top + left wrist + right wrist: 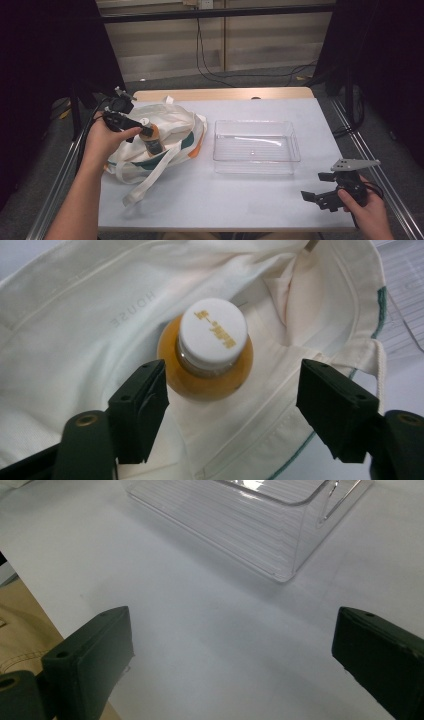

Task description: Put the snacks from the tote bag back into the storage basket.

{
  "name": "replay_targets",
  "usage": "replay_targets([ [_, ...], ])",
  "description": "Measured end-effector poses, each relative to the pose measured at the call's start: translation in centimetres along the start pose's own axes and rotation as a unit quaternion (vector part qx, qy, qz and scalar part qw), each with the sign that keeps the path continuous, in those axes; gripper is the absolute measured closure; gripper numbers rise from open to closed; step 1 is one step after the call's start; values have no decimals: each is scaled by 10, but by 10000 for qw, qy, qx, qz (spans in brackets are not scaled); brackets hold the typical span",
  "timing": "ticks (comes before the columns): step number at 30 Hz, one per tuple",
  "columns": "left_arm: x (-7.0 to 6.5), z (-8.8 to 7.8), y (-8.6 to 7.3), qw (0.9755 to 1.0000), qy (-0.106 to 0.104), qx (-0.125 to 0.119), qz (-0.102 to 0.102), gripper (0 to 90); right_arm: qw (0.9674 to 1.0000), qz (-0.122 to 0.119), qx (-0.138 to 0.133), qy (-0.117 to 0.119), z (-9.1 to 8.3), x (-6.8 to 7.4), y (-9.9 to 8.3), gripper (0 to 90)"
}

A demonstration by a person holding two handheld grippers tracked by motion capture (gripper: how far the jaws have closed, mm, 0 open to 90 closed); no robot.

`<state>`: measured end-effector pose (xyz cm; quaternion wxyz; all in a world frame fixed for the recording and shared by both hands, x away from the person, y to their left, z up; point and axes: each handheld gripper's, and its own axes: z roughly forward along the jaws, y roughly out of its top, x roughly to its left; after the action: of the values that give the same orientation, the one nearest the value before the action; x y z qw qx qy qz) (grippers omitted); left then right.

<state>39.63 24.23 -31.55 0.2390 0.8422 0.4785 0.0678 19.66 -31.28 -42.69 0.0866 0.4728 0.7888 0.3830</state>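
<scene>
Canvas, soft and creased, forms the cream tote bag (170,131) on the smooth white table (225,195), beside a clear ribbed plastic bin (256,146); grey floor lies beyond. The left gripper (131,126) reaches the orange bottle (151,138) in the bag.

Left gripper view: round white cap (213,331); jaws flank the bottle (205,371), apart from it.

Right gripper view: the right gripper (232,662) gapes over bare tabletop.

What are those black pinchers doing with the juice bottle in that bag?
A person holds a pincher tool in each hand. The left gripper reaches over a white tote bag, its jaws on either side of an orange juice bottle with a white cap, not yet squeezing it. The right gripper waits open near an empty clear tray on the table.
</scene>
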Motion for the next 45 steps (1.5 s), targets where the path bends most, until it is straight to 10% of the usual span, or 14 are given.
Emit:
replay_targets([
  [45, 7, 16, 27, 9984, 127, 552, -37, 532, 10000, -20, 21, 25, 1, 0, -1, 26],
])
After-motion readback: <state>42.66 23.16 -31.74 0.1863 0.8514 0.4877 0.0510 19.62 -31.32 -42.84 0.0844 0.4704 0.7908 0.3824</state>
